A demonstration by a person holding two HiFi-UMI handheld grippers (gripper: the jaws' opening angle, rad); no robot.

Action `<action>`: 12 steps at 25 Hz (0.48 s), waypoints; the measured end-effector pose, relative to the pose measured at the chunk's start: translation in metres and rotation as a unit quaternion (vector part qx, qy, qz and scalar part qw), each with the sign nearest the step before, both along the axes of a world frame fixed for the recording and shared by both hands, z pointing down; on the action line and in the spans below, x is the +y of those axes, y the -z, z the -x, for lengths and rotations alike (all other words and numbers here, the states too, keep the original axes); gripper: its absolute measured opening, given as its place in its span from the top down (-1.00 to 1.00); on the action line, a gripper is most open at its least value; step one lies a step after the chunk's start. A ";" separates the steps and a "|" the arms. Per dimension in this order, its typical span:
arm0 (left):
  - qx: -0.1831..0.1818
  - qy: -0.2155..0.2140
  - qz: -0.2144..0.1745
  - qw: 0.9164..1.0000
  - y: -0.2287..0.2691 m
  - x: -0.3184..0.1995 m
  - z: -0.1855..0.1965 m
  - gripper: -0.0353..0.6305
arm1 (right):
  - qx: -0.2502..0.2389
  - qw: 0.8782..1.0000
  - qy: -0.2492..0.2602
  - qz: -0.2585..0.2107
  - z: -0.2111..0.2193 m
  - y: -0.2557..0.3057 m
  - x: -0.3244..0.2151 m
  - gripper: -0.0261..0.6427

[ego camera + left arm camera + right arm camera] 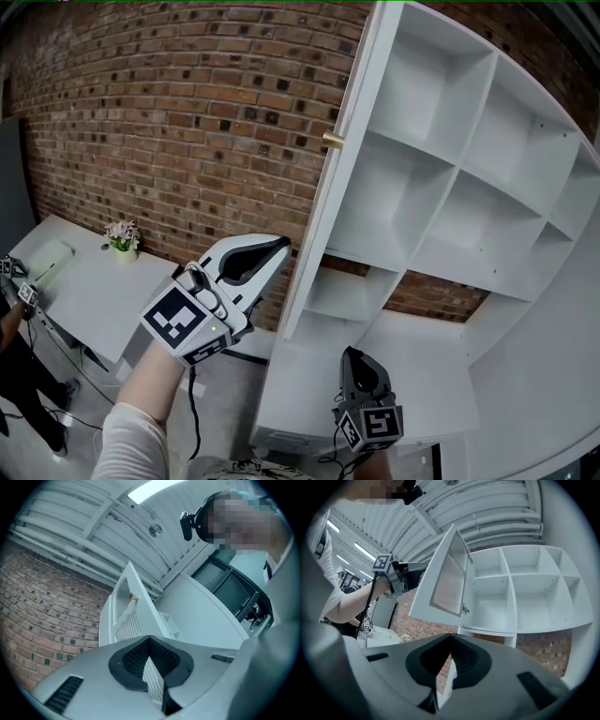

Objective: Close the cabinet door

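- Up on the brick wall (187,122), white cabinet (459,169) of open cubby shelves; compartments bare.
- Cabinet door (323,216) stands swung wide open, edge-on to the head view. Hinged at the cabinet's left side. White frame round a ribbed panel, as seen from the right gripper view.
- Small brass knob (333,141) on the door's outer face, near its free edge.
- Left claw (281,246): jaws closed together, nothing between them. Held high on the knob side of the door, tip aimed toward it, below the knob. Near the door with a gap showing in the head view; no contact seen.
- Right claw (352,354): jaws likewise pressed together and empty. Low down, in front of the cabinet's lower shelves, well apart from the door.
- White table (94,291) against the wall at lower left; small potted flower (123,239) on it by the bricks.
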State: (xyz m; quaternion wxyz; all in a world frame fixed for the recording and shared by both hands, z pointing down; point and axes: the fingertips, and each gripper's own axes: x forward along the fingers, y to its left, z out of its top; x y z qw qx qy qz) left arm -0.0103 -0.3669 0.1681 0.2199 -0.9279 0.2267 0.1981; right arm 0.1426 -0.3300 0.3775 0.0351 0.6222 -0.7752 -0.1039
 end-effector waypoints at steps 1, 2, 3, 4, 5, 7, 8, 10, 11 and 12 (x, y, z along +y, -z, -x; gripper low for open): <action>0.006 -0.010 -0.007 1.000 0.011 -0.002 -0.001 0.87 | 0.000 1.000 -0.003 0.001 -0.003 -0.001 -0.003 0.90; 0.012 -0.020 -0.013 1.000 0.021 -0.004 -0.001 0.87 | -0.001 1.000 -0.008 0.002 -0.007 -0.002 -0.006 0.90; 0.019 -0.030 -0.020 0.999 0.032 -0.006 -0.002 0.87 | 0.000 1.000 -0.012 0.003 -0.011 -0.003 -0.010 0.90; 0.025 -0.038 -0.025 0.999 0.042 -0.008 -0.002 0.87 | 0.001 1.000 -0.015 0.005 -0.014 -0.005 -0.013 0.90; 0.029 -0.043 -0.030 0.998 0.051 -0.010 -0.003 0.87 | 0.002 1.000 -0.015 0.006 -0.016 -0.006 -0.015 0.90; 0.032 -0.049 -0.041 0.997 0.067 -0.011 -0.005 0.87 | 0.003 1.000 -0.013 0.005 -0.019 -0.006 -0.019 0.90; 0.032 -0.051 -0.045 0.997 0.073 -0.011 -0.006 0.87 | 0.004 1.000 -0.012 0.003 -0.021 -0.004 -0.020 0.90; 0.031 -0.057 -0.049 0.997 0.084 -0.012 -0.008 0.85 | 0.006 1.000 -0.011 -0.002 -0.025 0.002 -0.025 0.90; 0.030 -0.061 -0.048 0.996 0.089 -0.013 -0.008 0.77 | 0.006 1.000 -0.010 -0.004 -0.026 0.005 -0.028 0.90; 0.032 -0.067 -0.047 0.996 0.093 -0.014 -0.008 0.76 | 0.007 1.000 -0.008 -0.005 -0.027 0.007 -0.030 0.90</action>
